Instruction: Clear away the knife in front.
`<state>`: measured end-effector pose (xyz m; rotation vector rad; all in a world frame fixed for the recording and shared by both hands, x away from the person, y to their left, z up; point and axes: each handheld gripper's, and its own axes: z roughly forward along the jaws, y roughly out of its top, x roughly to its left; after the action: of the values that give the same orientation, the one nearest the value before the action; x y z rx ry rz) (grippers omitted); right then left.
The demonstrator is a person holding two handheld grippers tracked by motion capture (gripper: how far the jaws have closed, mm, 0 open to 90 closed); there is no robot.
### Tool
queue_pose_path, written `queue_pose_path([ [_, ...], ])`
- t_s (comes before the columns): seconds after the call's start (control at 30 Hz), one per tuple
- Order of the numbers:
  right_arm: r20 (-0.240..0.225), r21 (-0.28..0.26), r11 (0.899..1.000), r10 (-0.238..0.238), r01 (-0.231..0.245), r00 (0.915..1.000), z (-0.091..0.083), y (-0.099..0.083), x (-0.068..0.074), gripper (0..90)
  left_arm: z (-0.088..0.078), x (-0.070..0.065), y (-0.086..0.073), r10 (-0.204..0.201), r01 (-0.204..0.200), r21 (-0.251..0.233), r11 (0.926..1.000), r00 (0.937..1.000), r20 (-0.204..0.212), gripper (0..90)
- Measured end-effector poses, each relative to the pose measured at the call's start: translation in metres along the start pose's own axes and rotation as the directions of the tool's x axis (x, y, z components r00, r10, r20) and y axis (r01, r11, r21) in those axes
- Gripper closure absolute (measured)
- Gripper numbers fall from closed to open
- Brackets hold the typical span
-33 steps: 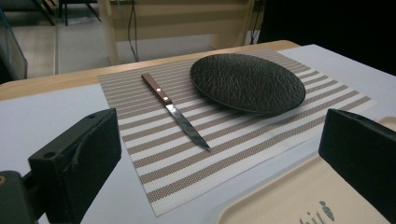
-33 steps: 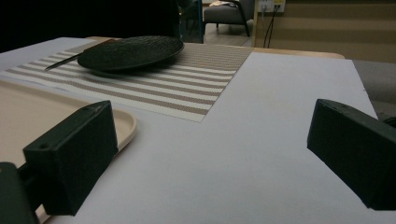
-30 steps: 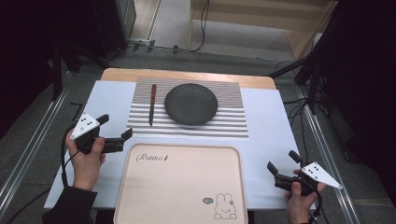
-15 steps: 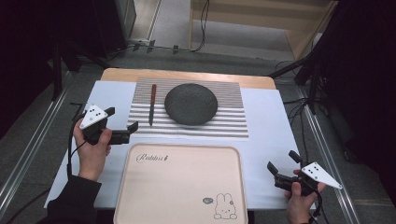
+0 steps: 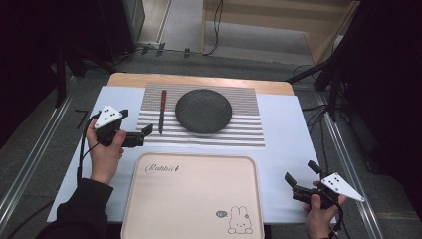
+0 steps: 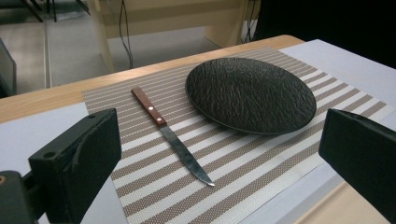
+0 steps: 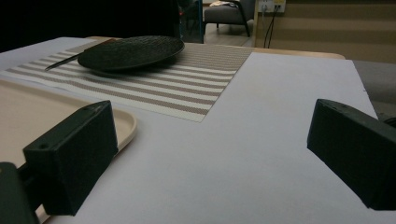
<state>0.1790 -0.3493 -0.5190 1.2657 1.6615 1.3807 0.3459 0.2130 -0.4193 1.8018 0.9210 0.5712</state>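
**Steel blade points toward the left gripper as it lines up on the knife**

Steel-bladed, with a brown wooden handle, the steak knife (image 5: 161, 110) lies flat on the striped placemat (image 5: 239, 130), just left of the black textured plate (image 5: 203, 110) and not touching it. Its handle points to the far edge of the table, its serrated tip to the near edge. The left gripper (image 5: 139, 136) hangs at the near left corner of the placemat, jaws spread wide and empty, with the knife's tip just beyond them. In the left gripper view the knife (image 6: 171, 136) sits between the two black jaws, which suggests it is the thing being reached for.

Several slips look possible. The blade is thin and lies flat on the woven mat, so jaws closing on it may skate over the metal or pinch the mat and drag it, plate and all. Closing on the tip end rather than the handle would leave the heavier handle hanging far out, and the knife could swing or drop. A sideways nudge could also push the knife against the plate's rim.

The right gripper (image 5: 304, 179) rests well apart at the near right, over the white table cover (image 5: 288, 144) beside the pink rabbit tray (image 5: 191, 199), jaws likewise wide open and holding nothing.
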Motion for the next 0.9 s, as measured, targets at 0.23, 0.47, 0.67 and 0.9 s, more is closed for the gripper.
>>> queue_pose_path([
  [0.23,0.001,0.002,1.0,0.0,0.0,1.0,0.0,0.0,0.0,0.5,0.01,0.0,0.007,0.015,-0.015,0.011,0.9998,0.9999,0.0,0.0],
  [0.47,-0.001,0.0,1.0,-0.001,0.001,1.0,0.0,0.0,0.0,0.5,0.022,0.002,0.012,0.016,-0.016,0.026,0.9995,0.9999,0.003,0.0],
  [0.67,-0.003,0.001,1.0,0.0,0.0,1.0,0.0,0.0,0.0,0.5,0.033,0.007,0.017,0.002,-0.002,0.045,0.999,1.0,0.006,0.0],
  [0.9,-0.001,0.002,1.0,0.001,-0.001,1.0,0.0,0.0,0.0,0.5,0.043,0.011,0.02,-0.009,0.008,0.061,0.9981,1.0,0.004,0.0],
])
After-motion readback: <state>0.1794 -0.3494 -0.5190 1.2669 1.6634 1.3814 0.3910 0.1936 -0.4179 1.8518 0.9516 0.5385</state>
